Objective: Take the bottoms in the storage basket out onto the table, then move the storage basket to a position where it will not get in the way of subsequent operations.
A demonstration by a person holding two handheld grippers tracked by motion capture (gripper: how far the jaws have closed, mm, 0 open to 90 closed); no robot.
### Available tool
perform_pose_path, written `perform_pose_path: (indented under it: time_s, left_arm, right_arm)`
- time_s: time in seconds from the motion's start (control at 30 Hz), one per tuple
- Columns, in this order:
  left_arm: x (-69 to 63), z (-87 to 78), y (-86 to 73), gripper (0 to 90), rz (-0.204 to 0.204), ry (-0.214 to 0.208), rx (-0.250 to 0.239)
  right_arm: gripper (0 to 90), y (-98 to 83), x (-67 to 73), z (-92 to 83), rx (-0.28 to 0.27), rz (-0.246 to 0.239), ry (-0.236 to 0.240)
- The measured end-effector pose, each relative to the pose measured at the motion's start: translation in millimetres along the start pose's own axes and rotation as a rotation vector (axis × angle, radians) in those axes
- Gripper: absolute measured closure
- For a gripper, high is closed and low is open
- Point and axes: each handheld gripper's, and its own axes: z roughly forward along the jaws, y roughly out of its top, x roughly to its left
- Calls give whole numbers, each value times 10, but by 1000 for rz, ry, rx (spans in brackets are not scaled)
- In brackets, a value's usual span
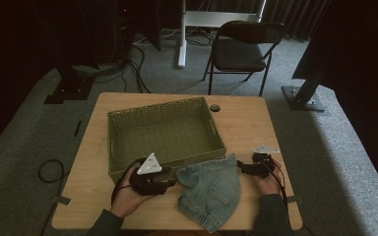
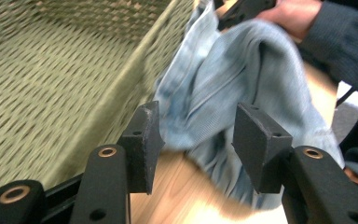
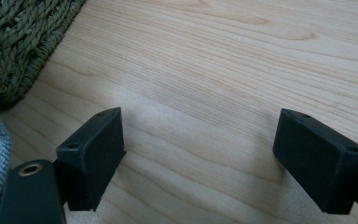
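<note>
I have both tongs released: the left tongs (image 2: pixel 193 140) gape just short of the denim garment (image 1: pixel 211 189), the right tongs (image 3: pixel 205 158) over bare worktop (image 1: pixel 246 118). The garment lies crumpled beside the empty basket (image 1: pixel 115 147); I judge grasping and loading remain.

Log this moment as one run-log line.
left claw: open, beside denim garment | right claw: open over table | basket: nothing inside
</note>
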Motion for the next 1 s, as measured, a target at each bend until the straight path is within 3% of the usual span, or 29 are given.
perform_pose_path:
  time_s: [0.33,0.77,1.0]
  left_arm:
    - [46,-209,-295,511,-54,74,12]
    - [142,-372,-475,500,-111,135,5]
    - [203,-544,-558,495,-138,187,-21]
  right_arm:
    - [163,0,0,0,0,0,0]
    - [163,0,0,0,0,0,0]
    - [194,2,9,-6,3,5,-5]
